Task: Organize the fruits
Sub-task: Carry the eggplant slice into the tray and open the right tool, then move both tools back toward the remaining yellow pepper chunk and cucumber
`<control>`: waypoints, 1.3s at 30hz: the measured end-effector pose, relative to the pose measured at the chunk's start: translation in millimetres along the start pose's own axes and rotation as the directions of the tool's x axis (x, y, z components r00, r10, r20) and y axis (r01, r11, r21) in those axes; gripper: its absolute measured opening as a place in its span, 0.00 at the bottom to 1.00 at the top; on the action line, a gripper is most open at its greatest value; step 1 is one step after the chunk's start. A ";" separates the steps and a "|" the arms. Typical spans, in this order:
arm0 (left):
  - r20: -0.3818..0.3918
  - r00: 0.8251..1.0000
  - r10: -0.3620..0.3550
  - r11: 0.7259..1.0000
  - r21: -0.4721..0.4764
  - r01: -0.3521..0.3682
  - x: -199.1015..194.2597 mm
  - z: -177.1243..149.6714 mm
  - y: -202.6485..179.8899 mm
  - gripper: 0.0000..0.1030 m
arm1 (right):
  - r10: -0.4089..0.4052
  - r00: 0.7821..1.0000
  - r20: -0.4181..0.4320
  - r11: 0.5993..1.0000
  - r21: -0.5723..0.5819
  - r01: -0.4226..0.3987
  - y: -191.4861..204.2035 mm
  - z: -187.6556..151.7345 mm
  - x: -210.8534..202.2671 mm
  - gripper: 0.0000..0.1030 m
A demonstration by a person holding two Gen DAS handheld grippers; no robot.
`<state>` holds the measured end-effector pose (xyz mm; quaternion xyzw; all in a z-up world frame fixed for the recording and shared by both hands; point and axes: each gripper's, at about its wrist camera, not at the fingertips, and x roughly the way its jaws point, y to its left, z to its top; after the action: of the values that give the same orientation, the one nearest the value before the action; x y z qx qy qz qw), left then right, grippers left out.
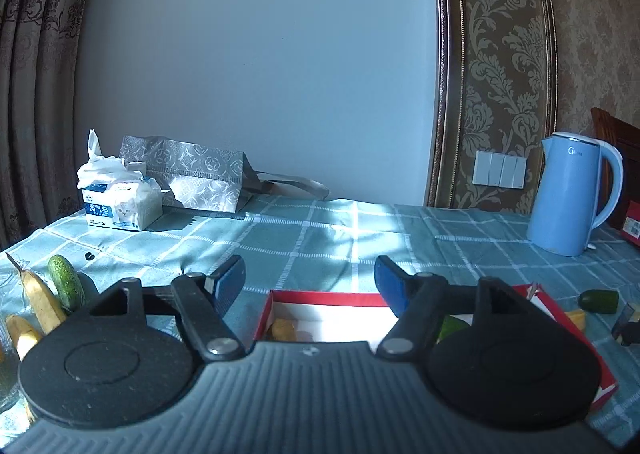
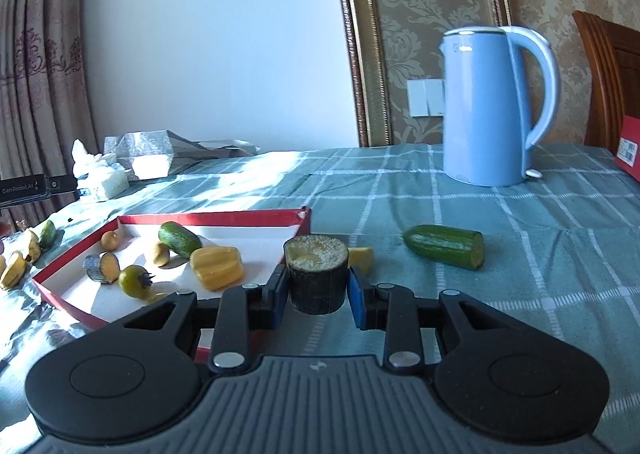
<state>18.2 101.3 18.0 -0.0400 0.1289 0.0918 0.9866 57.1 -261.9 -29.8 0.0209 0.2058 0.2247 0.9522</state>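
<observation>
Writing on the black bar (image 2: 24, 187) at the left edge reads "GenRobot.AI". Right claw (image 2: 318, 291) squeezes a dark cut fruit chunk (image 2: 317, 280) upright between its blue pads, just beside the red box (image 2: 208, 217) holding other fruits. Left claw (image 1: 310, 280) stands wide with nothing in it, above that box (image 1: 320, 298) on the checked surface (image 1: 320, 230).

Both grippers: black linkage arms, silver pivot rivets, blue pads on fingers (image 1: 230, 274), round black discs, ribbed grey housing (image 2: 316, 406) bearing a small emblem.
</observation>
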 end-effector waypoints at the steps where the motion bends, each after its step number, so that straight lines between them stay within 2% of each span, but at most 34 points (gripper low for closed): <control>1: -0.009 1.000 -0.016 1.000 -0.004 0.016 -3.7 -3.6 -1.1 0.68 | 0.015 1.000 0.001 1.000 -0.021 -0.015 8.3 2.7 1.5 0.30; 5: -0.028 0.998 -0.048 0.999 -0.015 0.048 -13.6 -13.3 -1.2 0.77 | 0.073 0.997 -0.016 0.992 -0.105 -0.075 44.1 14.0 14.7 0.30; 11: -0.031 0.997 -0.069 0.997 -0.036 0.068 -24.4 -21.1 5.4 0.78 | 0.104 0.988 -0.113 0.969 -0.214 -0.127 87.0 23.8 51.9 0.30; 17: -0.056 0.995 -0.078 0.996 -0.046 0.075 -26.3 -29.3 9.4 0.80 | 0.102 0.970 -0.220 0.950 -0.267 -0.160 114.3 20.4 83.8 0.30; 20: -0.064 0.994 -0.084 0.996 -0.043 0.081 -26.7 -32.5 10.1 0.80 | 0.114 0.959 -0.260 0.950 -0.254 -0.182 120.8 17.1 91.8 0.30; 24: -0.074 0.993 -0.089 0.995 -0.046 0.086 -26.6 -34.4 10.9 0.81 | 0.099 0.959 -0.267 0.950 -0.261 -0.171 123.4 12.2 94.8 0.32; 26: -0.076 0.993 -0.091 0.995 -0.046 0.088 -27.2 -34.0 10.4 0.81 | 0.107 0.966 -0.235 0.961 -0.224 -0.161 116.1 15.3 86.0 0.40; 28: -0.074 0.992 -0.106 0.993 -0.052 0.102 -28.1 -33.2 9.7 0.81 | 0.128 0.980 -0.155 0.972 -0.177 -0.155 102.1 20.5 65.5 0.58; 29: -0.071 0.991 -0.115 0.992 -0.052 0.112 -29.4 -32.5 8.1 0.81 | 0.116 0.988 -0.107 0.977 -0.168 -0.133 94.8 21.6 53.7 0.62; 30: -0.068 0.990 -0.126 0.991 -0.048 0.123 -31.1 -31.7 5.3 0.81 | 0.068 0.997 -0.035 0.984 -0.162 -0.073 85.0 22.1 38.9 0.66; 31: -0.066 0.988 -0.139 0.990 -0.044 0.136 -32.7 -31.3 1.7 0.81 | -0.029 0.999 0.042 0.987 -0.160 0.035 72.6 22.5 25.2 0.69; 32: -0.066 0.986 -0.155 0.988 -0.039 0.153 -33.7 -31.0 -3.5 0.81 | -0.148 0.984 0.101 0.972 -0.168 0.163 61.6 20.4 15.4 0.69; 33: -0.068 0.982 -0.173 0.985 -0.031 0.172 -34.5 -30.8 -9.3 0.81 | -0.258 0.956 0.139 0.943 -0.177 0.281 51.3 18.6 9.6 0.70; 34: -0.073 0.979 -0.192 0.981 -0.025 0.191 -34.8 -30.9 -14.9 0.83 | -0.361 0.919 0.159 0.905 -0.177 0.386 38.3 16.6 6.8 0.76; 36: -0.086 0.968 -0.238 0.971 -0.021 0.237 -35.6 -31.3 -30.4 0.85 | -0.511 0.848 0.140 0.825 -0.196 0.530 12.2 11.6 7.6 0.86; 37: -0.088 0.962 -0.259 0.966 -0.018 0.258 -36.3 -31.4 -37.9 0.86 | -0.547 0.828 0.125 0.805 -0.195 0.561 0.0 8.6 7.6 0.86; 38: -0.092 0.954 -0.284 0.959 -0.009 0.284 -37.3 -31.5 -48.4 0.87 | -0.562 0.821 0.100 0.802 -0.179 0.570 -13.1 6.4 8.3 0.86; 39: -0.095 0.949 -0.301 0.953 -0.001 0.302 -37.8 -31.1 -56.8 0.88 | -0.564 0.823 0.060 0.809 -0.161 0.566 -25.0 4.9 10.3 0.86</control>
<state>-14.5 36.0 1.0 -0.0568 0.1684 -0.0630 0.9821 78.0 -279.5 -32.6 -0.1221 0.1783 -0.0515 0.9750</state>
